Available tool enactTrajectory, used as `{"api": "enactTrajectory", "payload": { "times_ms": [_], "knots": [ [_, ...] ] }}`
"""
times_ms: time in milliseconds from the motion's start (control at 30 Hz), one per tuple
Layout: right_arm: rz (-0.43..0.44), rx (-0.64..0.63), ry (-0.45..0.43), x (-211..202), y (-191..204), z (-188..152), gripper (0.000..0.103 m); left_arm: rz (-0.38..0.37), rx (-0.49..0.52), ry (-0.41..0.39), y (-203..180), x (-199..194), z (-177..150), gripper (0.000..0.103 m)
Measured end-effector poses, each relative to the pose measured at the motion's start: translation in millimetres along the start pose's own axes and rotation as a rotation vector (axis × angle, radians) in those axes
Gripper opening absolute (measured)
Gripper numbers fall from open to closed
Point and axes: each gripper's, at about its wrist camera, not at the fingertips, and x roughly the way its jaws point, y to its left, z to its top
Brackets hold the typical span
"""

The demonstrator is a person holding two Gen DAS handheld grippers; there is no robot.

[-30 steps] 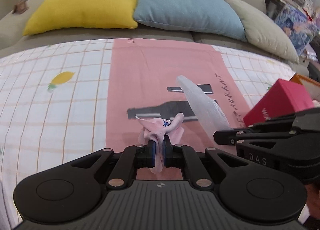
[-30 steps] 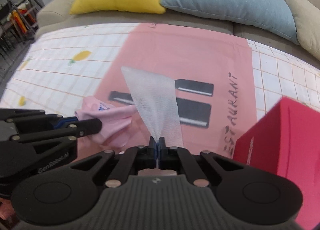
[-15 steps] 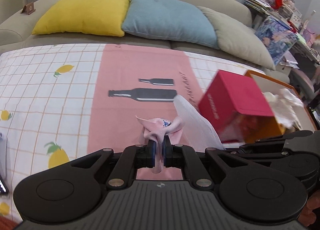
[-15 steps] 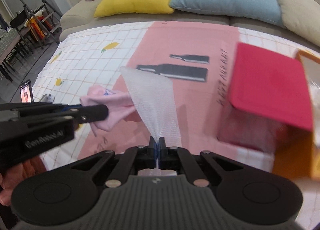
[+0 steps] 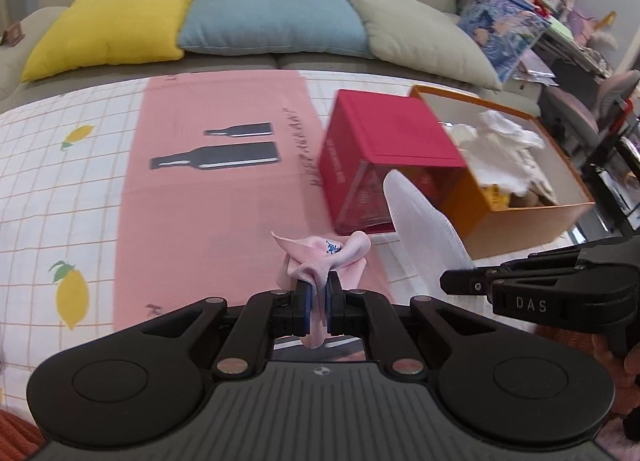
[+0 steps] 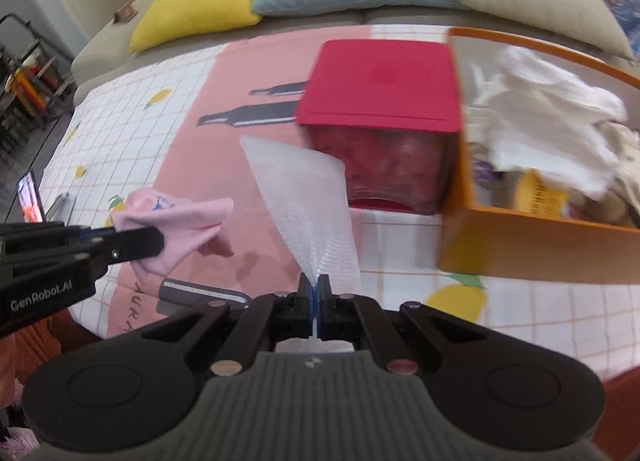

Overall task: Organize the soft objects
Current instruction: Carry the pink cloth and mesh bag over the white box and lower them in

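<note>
The left tool (image 5: 316,297) carries the white words "GenRobot.AI" on its side, the right tool (image 6: 316,297) the letters "DAS". The left tool pinches a crumpled pink soft cloth (image 5: 320,257) with a small blue print that I cannot read. The right tool is pressed onto a white mesh foam sheet (image 6: 308,217), which stands up above the checked lemon tablecloth (image 5: 60,189). Far right, an orange cardboard box (image 6: 532,245) holds white cloths (image 6: 552,101), beside a red-lidded clear box (image 6: 380,81); its content is blurred, perhaps fabric.
</note>
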Motion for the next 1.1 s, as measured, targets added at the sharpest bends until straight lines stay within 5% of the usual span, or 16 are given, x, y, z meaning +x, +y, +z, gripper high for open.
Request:
{"api": "enactTrajectory", "payload": {
  "times_ms": [433, 767, 1100],
  "knots": [
    [-0.106, 0.121, -0.196, -76.2, -72.3, -3.3, 0.0, -0.132, 0.129, -0.079, -77.5, -7.2, 50.1, 0.007],
    [-0.237, 0.174, -0.336, -112.0, -141.7, 32.1, 0.0, -0.207, 0.282, -0.219, -157.5, 1.8, 112.4, 0.007],
    [-0.308, 0.163, -0.31, -92.9, -196.5, 65.7, 0.0, -0.211, 0.378, -0.201, -211.5, 54.2, 148.2, 0.007]
  ]
}}
